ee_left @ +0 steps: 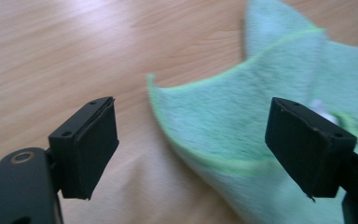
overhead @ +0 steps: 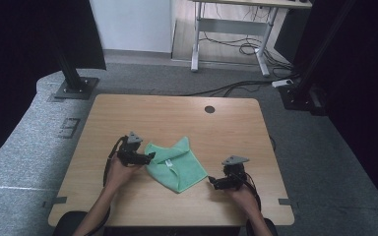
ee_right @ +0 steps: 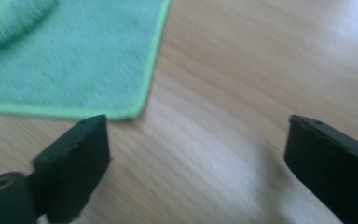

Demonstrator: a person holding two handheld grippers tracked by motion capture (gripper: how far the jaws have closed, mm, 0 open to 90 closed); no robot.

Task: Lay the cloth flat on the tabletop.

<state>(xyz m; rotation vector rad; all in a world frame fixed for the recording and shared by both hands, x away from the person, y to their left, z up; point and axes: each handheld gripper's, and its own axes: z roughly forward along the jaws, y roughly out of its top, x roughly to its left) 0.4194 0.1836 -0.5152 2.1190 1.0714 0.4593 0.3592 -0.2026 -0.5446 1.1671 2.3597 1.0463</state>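
a person's forearms reach in over the wooden bench [overhead: 177, 110], left tongs [overhead: 151, 156] and right tongs [overhead: 210, 180] both wide open, empty, flanking a folded green microfibre cloth [overhead: 176, 164].

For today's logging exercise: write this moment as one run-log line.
left gripper: open, at green cloth edge | right gripper: open, beside cloth corner | cloth: folded, on table
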